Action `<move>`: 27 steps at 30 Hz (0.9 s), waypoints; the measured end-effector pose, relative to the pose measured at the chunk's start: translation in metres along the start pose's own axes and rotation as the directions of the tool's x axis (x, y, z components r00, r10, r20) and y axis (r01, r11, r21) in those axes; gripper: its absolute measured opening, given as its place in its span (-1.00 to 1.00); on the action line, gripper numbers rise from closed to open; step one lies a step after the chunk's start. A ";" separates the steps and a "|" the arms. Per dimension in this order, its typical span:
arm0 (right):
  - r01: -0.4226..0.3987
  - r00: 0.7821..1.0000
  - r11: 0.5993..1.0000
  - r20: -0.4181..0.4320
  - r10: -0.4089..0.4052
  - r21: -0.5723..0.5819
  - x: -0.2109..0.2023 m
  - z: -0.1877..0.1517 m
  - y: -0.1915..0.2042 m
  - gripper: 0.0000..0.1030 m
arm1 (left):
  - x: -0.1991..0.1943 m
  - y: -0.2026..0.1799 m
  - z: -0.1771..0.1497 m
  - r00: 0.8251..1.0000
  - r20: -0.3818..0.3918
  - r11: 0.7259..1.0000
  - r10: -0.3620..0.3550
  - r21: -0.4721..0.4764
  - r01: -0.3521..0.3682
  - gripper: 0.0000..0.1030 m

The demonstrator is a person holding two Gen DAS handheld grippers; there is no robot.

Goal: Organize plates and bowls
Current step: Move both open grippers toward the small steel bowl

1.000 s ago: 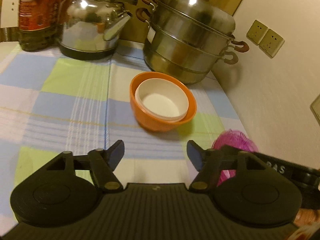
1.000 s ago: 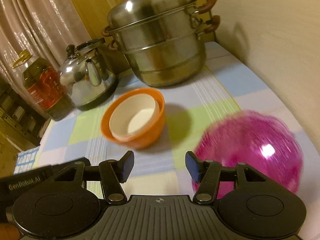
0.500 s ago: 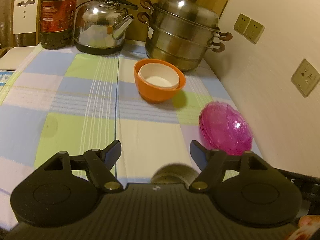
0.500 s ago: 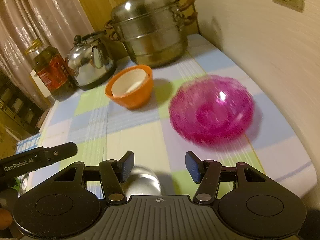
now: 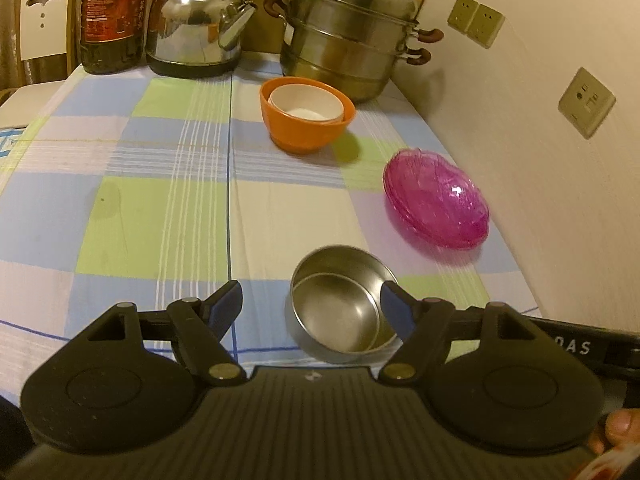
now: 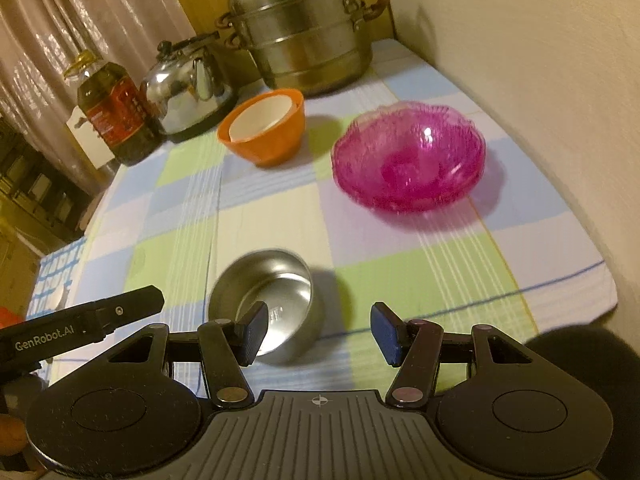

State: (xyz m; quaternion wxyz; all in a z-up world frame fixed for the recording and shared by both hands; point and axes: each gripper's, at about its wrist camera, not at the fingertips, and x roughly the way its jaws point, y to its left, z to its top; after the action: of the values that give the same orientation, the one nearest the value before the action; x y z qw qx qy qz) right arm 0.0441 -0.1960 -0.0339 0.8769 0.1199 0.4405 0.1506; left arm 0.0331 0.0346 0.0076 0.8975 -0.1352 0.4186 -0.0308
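An orange bowl with a white bowl nested in it stands on the checked tablecloth near the steamer pot; it also shows in the right wrist view. A stack of pink translucent plates lies by the wall. Nested steel bowls stand near the table's front edge. My left gripper is open and empty, just above and behind the steel bowls. My right gripper is open and empty, to the right of the steel bowls.
A steel steamer pot, a kettle and an oil bottle stand along the back. The wall with sockets runs along the right. The left gripper's body shows at the right wrist view's left.
Both grippers have pulled back from the orange bowl and pink plates toward the table's front edge. The steel bowls have come into view under them.
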 end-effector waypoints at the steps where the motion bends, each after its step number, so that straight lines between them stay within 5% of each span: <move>1: 0.001 1.000 1.000 -0.006 -0.001 0.001 0.001 -0.001 0.000 0.11 | 0.000 0.000 -0.002 1.000 -0.002 1.000 -0.002 -0.001 0.002 0.42; 23: 0.001 0.999 1.000 -0.044 0.000 0.027 0.015 -0.007 -0.004 0.11 | 0.018 0.007 -0.014 0.998 -0.057 0.999 0.012 -0.034 -0.014 0.38; 27: 0.001 0.999 0.999 -0.049 0.001 0.037 0.019 -0.008 -0.006 0.10 | 0.024 0.010 -0.016 0.997 -0.072 0.999 0.022 -0.034 -0.025 0.25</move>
State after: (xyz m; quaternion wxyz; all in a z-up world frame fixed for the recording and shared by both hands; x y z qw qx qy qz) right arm 0.0493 -0.1939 -0.0548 0.8635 0.1326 0.4644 0.1452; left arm 0.0359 0.0366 -0.0227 0.8797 -0.1449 0.4525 -0.0176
